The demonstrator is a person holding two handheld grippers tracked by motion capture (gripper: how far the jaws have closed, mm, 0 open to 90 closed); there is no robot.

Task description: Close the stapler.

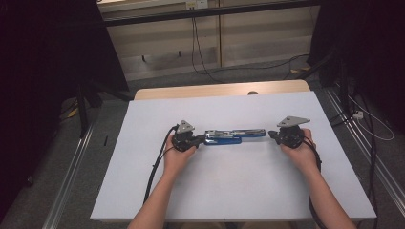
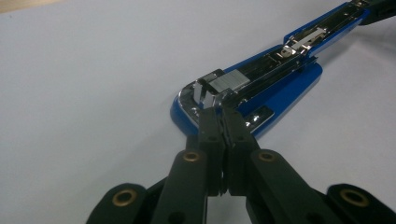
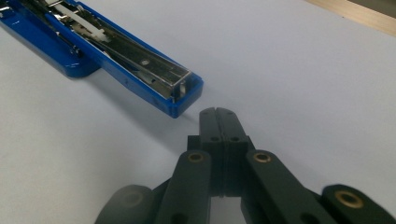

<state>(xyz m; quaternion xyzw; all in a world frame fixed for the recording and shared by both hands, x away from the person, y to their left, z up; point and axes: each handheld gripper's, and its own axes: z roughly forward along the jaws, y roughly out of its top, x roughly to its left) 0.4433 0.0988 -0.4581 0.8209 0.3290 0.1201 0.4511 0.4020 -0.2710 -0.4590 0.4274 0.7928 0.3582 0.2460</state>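
Your left gripper (image 1: 199, 139) lies low and level, pointing toward your right hand, with its two black jaws pressed together, pad to pad, nothing showing between the pads; your left hand (image 1: 177, 155) wraps its body from behind, the forearm running straight back toward you. Your right gripper (image 1: 272, 135) mirrors it, pointing back toward the left one, jaws closed flat against each other on nothing, your right hand (image 1: 300, 149) cupped around it.

No readable text, label or number appears on anything here.
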